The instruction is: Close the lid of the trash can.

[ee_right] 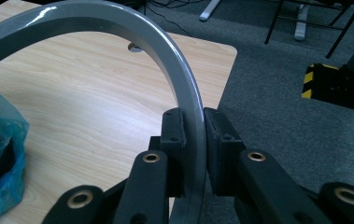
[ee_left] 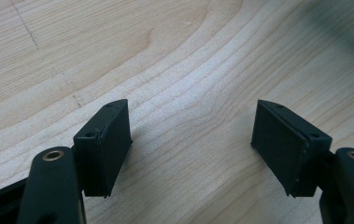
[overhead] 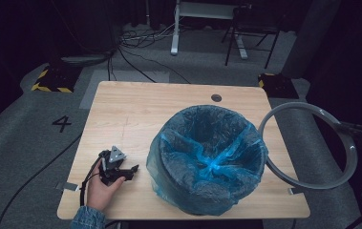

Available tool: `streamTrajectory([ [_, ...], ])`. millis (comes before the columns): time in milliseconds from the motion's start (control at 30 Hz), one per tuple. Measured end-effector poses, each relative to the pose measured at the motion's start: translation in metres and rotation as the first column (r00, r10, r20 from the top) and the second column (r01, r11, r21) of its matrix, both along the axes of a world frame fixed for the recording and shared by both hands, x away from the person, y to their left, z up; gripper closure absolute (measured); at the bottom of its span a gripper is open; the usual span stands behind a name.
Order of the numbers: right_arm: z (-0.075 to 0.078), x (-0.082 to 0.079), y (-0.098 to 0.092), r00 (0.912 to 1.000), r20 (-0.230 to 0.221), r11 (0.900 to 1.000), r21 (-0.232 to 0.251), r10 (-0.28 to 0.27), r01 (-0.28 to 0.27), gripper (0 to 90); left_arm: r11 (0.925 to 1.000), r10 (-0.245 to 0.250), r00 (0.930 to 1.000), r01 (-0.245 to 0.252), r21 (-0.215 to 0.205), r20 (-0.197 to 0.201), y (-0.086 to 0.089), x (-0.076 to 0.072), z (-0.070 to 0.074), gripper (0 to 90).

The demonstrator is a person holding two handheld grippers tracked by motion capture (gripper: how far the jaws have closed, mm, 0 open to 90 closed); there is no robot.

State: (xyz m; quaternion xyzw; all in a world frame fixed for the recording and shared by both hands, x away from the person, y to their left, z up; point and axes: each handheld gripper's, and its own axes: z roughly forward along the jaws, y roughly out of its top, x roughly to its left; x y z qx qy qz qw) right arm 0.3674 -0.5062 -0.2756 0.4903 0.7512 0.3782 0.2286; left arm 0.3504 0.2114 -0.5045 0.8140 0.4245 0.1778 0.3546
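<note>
Where pale woodgrain table point(overhead: 135, 114) meets crinkled blue bag point(overhead: 207, 157): right hand-held gripper point(ee_right: 194, 135) clamped on smooth grey ring point(ee_right: 118, 18), left hand-held gripper point(ee_left: 191, 135) agape.

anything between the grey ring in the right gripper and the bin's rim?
Nothing visible. The right gripper is clamped on the grey ring, held off the table's right edge beside the bin. The gap to the bag-covered rim is open; the left gripper rests on the table on the bin's other side.
</note>
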Motion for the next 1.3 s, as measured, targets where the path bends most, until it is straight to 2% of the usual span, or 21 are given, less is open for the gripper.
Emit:
streamTrajectory([
  [200,0.016,0.000,-0.001,1.0000,0.008,1.000,-0.003,-0.002,0.002,79.3,1.0000,0.000,1.0000,0.000,0.000,0.000,0.000,0.000,0.000,28.2],
  [500,0.050,-0.006,0.001,0.9996,0.027,1.000,0.006,-0.003,0.003,79.3,1.0000,0.000,1.0000,0.000,0.000,0.000,0.000,0.000,0.000,28.3],
  [567,0.052,-0.006,0.001,0.9996,0.028,1.000,0.005,-0.001,0.000,79.3,1.0000,0.000,1.0000,0.000,0.000,0.000,0.000,0.000,0.000,28.2],
  [600,0.061,-0.008,0.004,0.9995,0.031,1.000,0.011,0.004,-0.004,79.3,1.0000,0.000,1.0000,0.000,0.001,0.000,0.000,0.000,0.000,28.2],
  [767,0.077,-0.010,0.014,0.9991,0.037,1.000,0.009,0.019,-0.020,79.3,1.0000,0.000,1.0000,0.000,0.001,0.000,0.000,0.000,0.000,28.3],
  [1000,0.095,-0.009,0.040,0.9973,0.038,0.998,0.015,0.062,-0.063,79.3,1.0000,0.000,1.0000,0.000,0.001,0.000,0.000,0.000,0.000,28.3],
  [1300,0.109,-0.005,0.089,0.9917,0.030,0.992,0.015,0.125,-0.125,79.2,1.0000,-0.001,1.0000,0.001,0.002,0.000,0.000,0.000,0.000,28.2],
])
